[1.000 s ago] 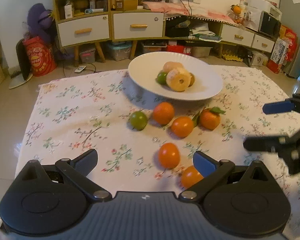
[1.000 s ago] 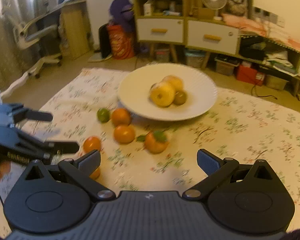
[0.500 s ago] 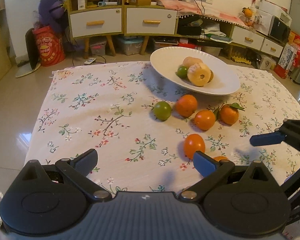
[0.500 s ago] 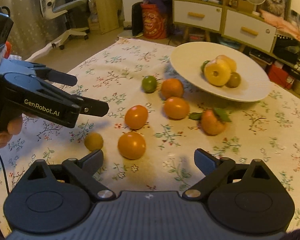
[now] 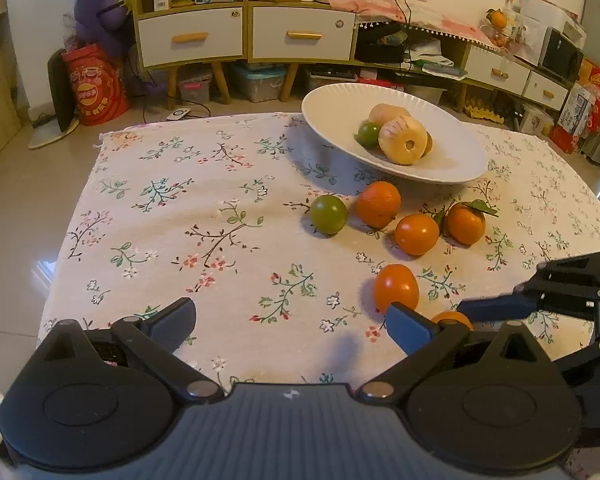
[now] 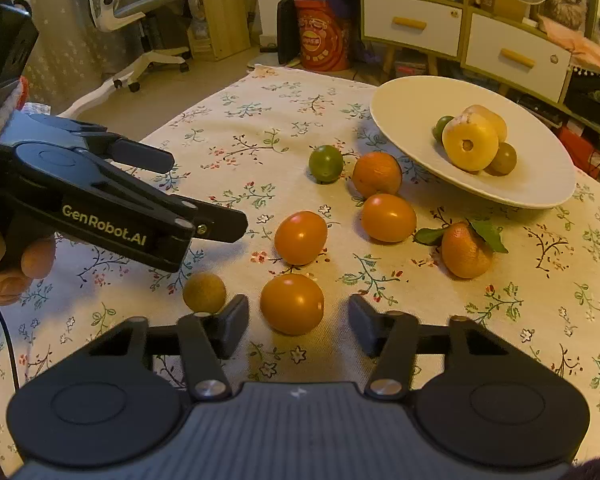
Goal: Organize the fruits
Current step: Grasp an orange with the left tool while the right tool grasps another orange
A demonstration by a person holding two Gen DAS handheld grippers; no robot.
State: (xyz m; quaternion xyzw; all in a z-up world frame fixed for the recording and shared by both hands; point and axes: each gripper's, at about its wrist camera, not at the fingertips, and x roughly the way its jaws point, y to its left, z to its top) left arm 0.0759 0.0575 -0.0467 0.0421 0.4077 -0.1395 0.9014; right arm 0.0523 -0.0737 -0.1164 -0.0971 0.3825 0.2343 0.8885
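Fruit is sitting closest of all: the smooth orange fruit [image 6: 292,303] is lying on the floral cloth [image 6: 260,120] right between the fingers of our right gripper [image 6: 296,322], whose jaws have just been closing around it, though a gap is showing on each side, so we are not yet gripping. We are judging it light, firm and glossy, likely to roll or slip, so we are aiming across its widest middle with gentle pressure. The small brown fruit [image 6: 204,293] is sitting just beside the left finger and may get nudged. Our left gripper [image 5: 290,318] is hanging open and empty above the cloth nearby. Farther off, more oranges and the green fruit [image 6: 326,163] are lying loose, and beyond them the white plate [image 6: 404,96] is already holding several fruits.
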